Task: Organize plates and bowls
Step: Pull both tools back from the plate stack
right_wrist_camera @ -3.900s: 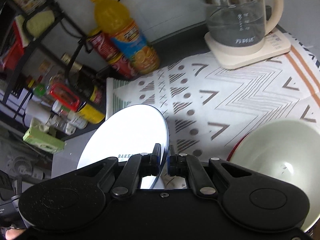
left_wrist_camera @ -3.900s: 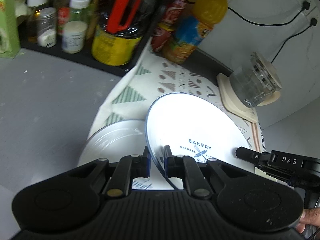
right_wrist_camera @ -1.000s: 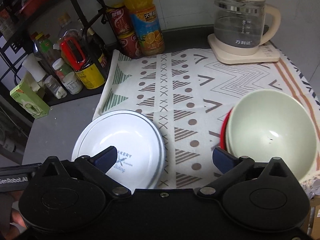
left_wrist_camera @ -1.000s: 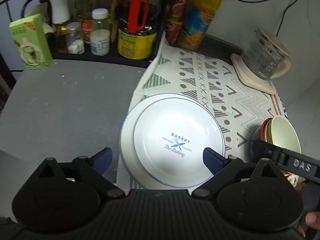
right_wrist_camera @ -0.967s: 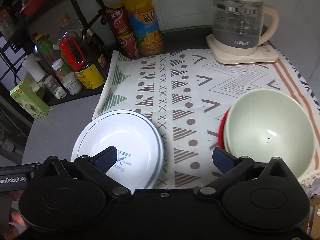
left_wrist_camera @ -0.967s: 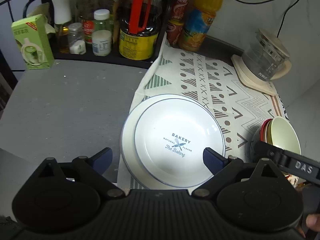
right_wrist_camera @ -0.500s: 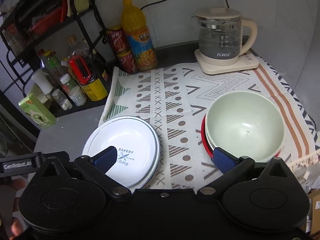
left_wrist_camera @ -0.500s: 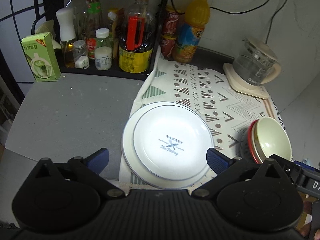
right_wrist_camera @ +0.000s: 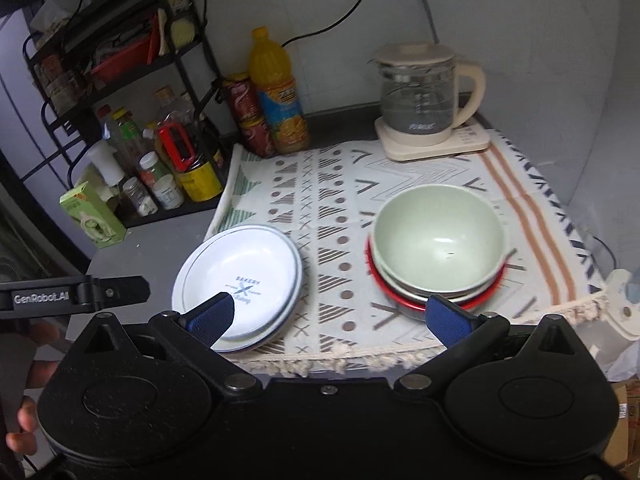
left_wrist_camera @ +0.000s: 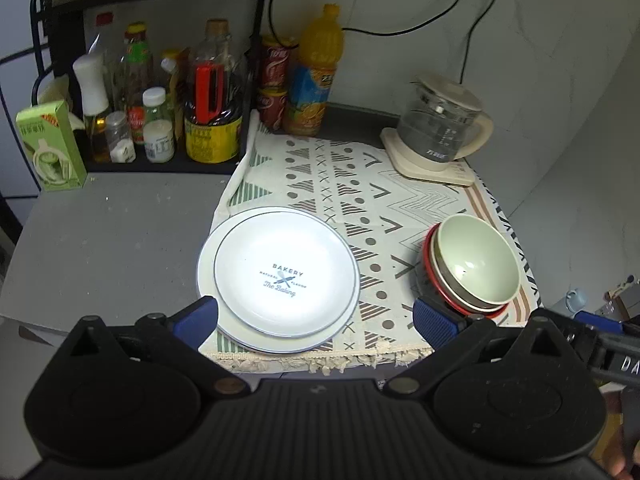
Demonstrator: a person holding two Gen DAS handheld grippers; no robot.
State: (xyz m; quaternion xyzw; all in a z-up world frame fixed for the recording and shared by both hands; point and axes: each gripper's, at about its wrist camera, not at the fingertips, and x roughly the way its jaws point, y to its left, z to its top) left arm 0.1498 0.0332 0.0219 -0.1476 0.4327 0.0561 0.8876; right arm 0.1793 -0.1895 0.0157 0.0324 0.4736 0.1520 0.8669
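Resting flat, plates (left_wrist_camera: 280, 276) stacked; bowls (left_wrist_camera: 476, 264) nested upright.

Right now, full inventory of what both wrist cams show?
plates: 2 stacked, white with blue rim, top one printed BAKERY, front left edge of cloth
bowls: nested stack, pale green on top, red rim below, front right of cloth
cloth: 1, white patterned, on grey counter
kettle: 1, glass and cream, back right on its base
juice bottle: 1, orange, at back wall
soda cans: 2 stacked, red, left of juice
condiment bottles: several, on black rack, back left
green carton: 1, far left
left gripper: open, empty
right gripper: open, empty
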